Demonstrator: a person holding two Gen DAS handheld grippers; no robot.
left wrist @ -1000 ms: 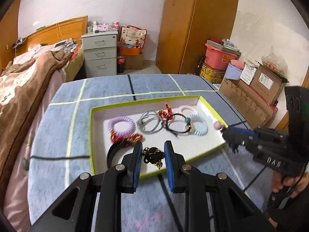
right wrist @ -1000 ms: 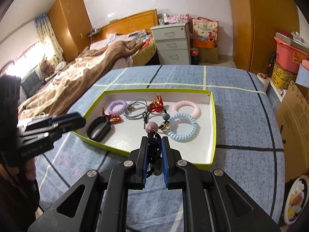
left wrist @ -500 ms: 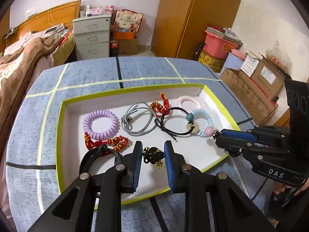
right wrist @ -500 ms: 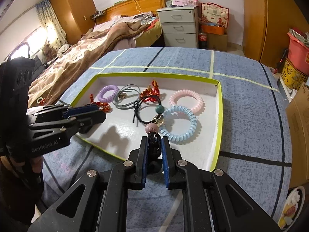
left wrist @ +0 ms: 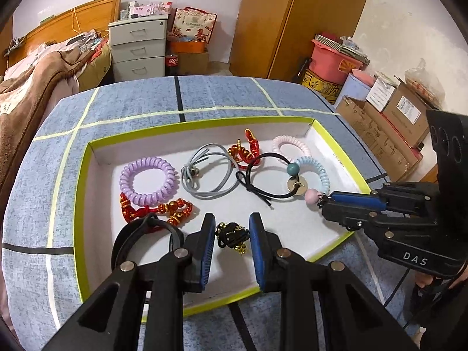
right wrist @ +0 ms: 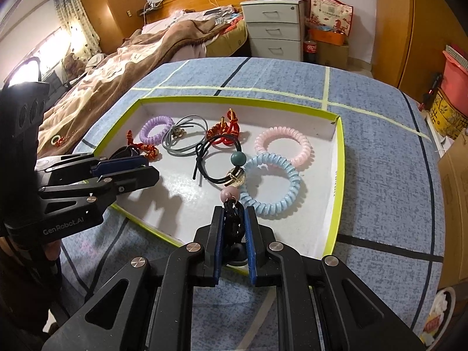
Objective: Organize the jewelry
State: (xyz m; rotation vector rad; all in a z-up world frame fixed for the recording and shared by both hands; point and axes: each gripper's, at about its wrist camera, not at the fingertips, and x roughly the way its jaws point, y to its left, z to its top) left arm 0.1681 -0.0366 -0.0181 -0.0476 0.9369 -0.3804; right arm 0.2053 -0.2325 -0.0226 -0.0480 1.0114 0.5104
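Note:
A white tray with a yellow-green rim (left wrist: 204, 123) (right wrist: 339, 158) lies on the blue table and holds several hair ties and bracelets. My left gripper (left wrist: 231, 235) is open, its fingers on either side of a small black and gold hair tie (left wrist: 232, 236) on the tray floor. A black band (left wrist: 146, 234) lies just left of it. My right gripper (right wrist: 233, 219) is shut on a black hair tie with a pink bead (right wrist: 230, 194), held over the tray's near edge; it also shows in the left wrist view (left wrist: 312, 196).
In the tray lie a purple coil (left wrist: 148, 180), grey cord (left wrist: 204, 172), red and gold bracelets (left wrist: 245, 150), pink coil (right wrist: 282, 144), light blue coil (right wrist: 273, 185) and a black tie with a green bead (right wrist: 237, 158). A bed stands left, boxes right.
Both grippers have moved forward and lower over the tray. The right gripper carried the pink-bead tie from the table's side to above the tray's edge. The left stays open around the black and gold tie.

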